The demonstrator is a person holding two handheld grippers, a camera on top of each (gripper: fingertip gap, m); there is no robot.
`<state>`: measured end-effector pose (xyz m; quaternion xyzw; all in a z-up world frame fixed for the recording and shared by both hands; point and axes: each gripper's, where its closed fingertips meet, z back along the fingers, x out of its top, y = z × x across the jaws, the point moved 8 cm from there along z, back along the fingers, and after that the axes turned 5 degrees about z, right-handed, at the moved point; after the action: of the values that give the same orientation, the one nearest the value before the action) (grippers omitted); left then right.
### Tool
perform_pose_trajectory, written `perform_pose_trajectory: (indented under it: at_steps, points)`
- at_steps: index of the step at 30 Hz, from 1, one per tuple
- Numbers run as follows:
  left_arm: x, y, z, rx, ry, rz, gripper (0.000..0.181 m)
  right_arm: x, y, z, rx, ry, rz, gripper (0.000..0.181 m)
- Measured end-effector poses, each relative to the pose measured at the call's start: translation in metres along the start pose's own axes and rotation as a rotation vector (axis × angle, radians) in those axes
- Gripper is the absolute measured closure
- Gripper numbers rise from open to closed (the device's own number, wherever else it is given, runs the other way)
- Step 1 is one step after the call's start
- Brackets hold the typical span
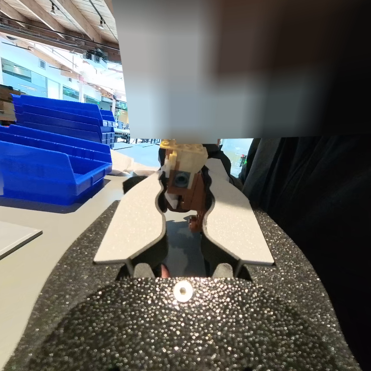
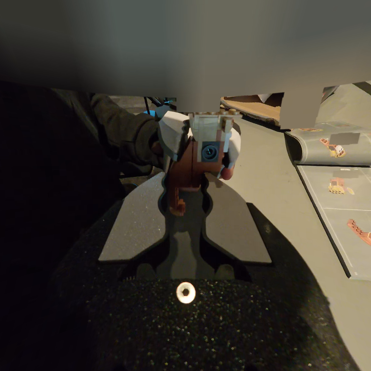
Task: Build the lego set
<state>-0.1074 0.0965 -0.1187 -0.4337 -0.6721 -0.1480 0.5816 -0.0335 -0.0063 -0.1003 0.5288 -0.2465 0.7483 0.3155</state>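
Observation:
A small lego model point(image 1: 184, 180), tan on top and reddish-brown below with a dark grey round-holed piece on its face, is held above the table between both grippers, which face each other. My left gripper point(image 1: 185, 186) is shut on the model's sides. In the right wrist view the same model point(image 2: 200, 156) shows, with the left gripper's white fingers point(image 2: 170, 136) clamped on either side of its upper part. My right gripper point(image 2: 184, 188) is shut on the model's brown lower part, where a thin brown piece point(image 2: 176, 204) hangs down.
Stacked blue bins point(image 1: 50, 170) stand on the table to the left. A grey board point(image 1: 16, 234) lies at the left edge. An open instruction booklet point(image 2: 331, 200) lies to the right. A person's dark sleeve point(image 2: 124, 130) is close behind the model.

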Motion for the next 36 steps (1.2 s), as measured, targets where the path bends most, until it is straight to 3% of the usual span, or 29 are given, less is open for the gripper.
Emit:
perform_pose_trajectory:
  at_steps: [21,26,30,33,36]
  points:
    - [-0.003,0.000,0.001,0.000,0.015,0.011,0.146,-0.006,-0.002,0.001,0.002,-0.031,-0.024,0.153]
    - [0.005,0.003,-0.004,0.038,-0.009,0.056,0.143,-0.013,-0.007,0.007,0.030,-0.221,-0.133,0.152]
    - [0.017,0.005,-0.001,0.072,-0.076,0.112,0.136,-0.022,-0.014,0.019,0.065,-0.479,-0.272,0.152]
    - [0.017,0.003,-0.005,0.113,-0.005,0.076,0.136,-0.026,-0.018,0.028,0.100,-0.664,-0.323,0.152]
    - [0.015,-0.001,-0.012,0.143,0.095,0.016,0.136,-0.028,-0.020,0.028,0.111,-0.717,-0.330,0.152]
